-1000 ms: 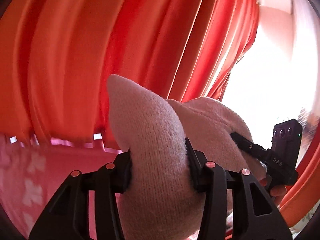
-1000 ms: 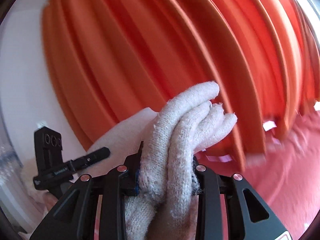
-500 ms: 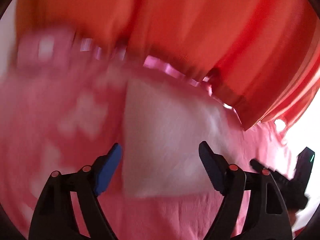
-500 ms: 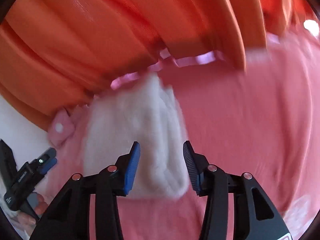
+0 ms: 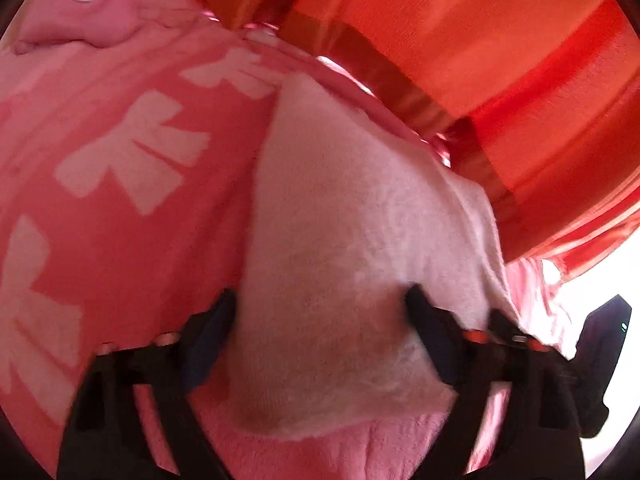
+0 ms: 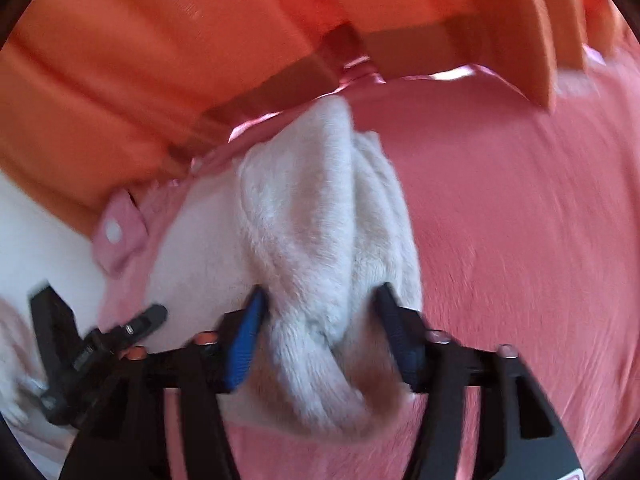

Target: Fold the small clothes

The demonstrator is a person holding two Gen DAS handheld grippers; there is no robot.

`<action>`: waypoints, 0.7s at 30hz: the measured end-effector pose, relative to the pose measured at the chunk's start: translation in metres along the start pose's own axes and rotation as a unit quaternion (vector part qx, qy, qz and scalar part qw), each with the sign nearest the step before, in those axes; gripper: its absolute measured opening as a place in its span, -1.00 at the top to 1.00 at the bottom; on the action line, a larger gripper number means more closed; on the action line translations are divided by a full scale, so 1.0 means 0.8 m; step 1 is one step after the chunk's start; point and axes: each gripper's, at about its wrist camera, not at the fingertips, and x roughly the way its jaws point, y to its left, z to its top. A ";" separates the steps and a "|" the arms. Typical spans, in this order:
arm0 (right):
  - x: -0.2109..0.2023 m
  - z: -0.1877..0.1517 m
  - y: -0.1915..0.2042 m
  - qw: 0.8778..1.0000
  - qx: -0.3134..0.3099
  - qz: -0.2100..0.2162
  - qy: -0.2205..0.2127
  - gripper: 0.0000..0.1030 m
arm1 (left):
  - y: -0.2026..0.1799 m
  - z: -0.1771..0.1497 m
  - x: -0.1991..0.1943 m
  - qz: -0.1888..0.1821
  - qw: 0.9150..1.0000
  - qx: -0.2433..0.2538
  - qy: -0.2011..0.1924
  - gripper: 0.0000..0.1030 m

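Lying lengthwise toward the curtain (image 5: 480, 60), white knit garment (image 5: 352, 240); left fingers (image 5: 224, 320) spread, right fingers (image 6: 248, 332) closing on it.

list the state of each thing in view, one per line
white knit garment: lying on the pink blanket, bunched into thick folds at the right gripper's end
left gripper: open, straddling the garment, jaws just eased in slightly
right gripper: shut on the garment's folds, jaws just closing
pink blanket: spread flat under the garment
orange curtain: hanging closed behind the blanket
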 end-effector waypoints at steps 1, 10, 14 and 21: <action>0.000 0.002 0.006 1.000 -0.012 -0.005 -0.006 0.68 | -0.003 0.001 0.000 0.005 1.000 0.010 -0.004 -0.21; -0.016 0.003 0.008 1.000 -0.010 -0.005 -0.024 0.71 | -0.024 0.012 -0.033 0.067 0.993 0.086 -0.055 0.49; 0.006 0.002 -0.004 1.000 -0.002 -0.020 0.010 0.64 | -0.013 0.006 -0.019 0.061 0.995 0.067 -0.044 0.37; -0.082 -0.009 0.044 0.991 -0.043 -0.040 -0.123 0.55 | -0.060 -0.010 -0.063 0.035 0.989 0.117 -0.088 0.20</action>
